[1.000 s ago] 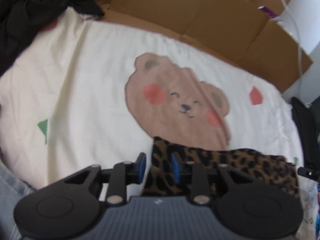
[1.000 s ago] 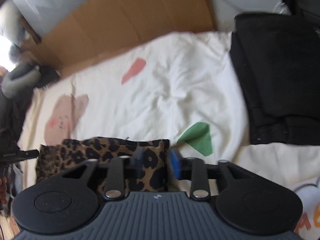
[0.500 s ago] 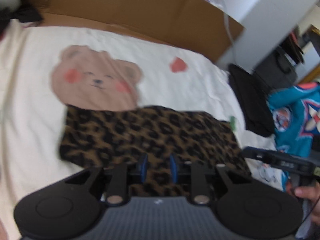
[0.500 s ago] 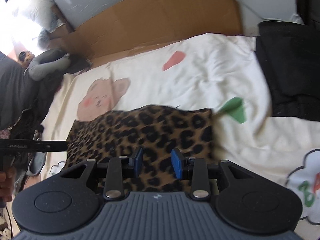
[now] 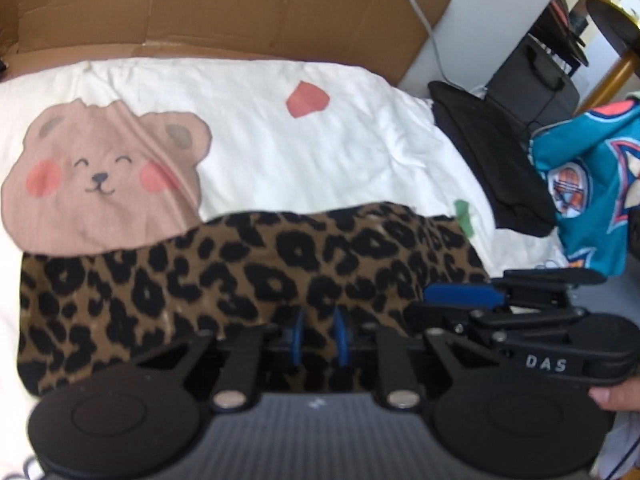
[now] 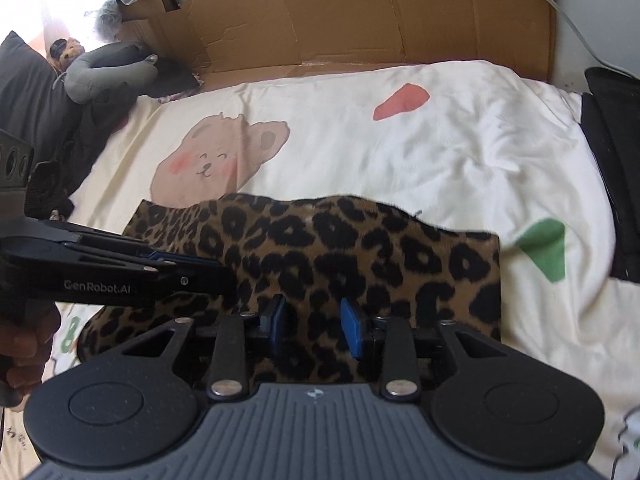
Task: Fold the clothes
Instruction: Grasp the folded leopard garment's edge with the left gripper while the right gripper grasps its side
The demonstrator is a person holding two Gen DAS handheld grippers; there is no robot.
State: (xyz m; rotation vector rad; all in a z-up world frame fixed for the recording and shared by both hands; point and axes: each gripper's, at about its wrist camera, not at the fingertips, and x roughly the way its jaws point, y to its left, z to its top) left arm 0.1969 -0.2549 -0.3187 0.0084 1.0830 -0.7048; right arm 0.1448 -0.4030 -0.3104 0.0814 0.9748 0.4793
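My landmark is the cream bedsheet, printed with a brown bear face, a red patch and a green patch. Flattened cardboard stands along the sheet's far edge. A folded black garment lies at its right edge, and a teal sports jersey sits just beyond that. At the sheet's far left corner I see a grey neck pillow on dark clothes.

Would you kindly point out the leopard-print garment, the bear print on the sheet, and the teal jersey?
leopard-print garment [image 6: 360,256]: right wrist view, middle of the cloth.
bear print [image 5: 100,176]: left wrist view, on the bear's face.
teal jersey [image 5: 588,200]: left wrist view, beside its round badge.
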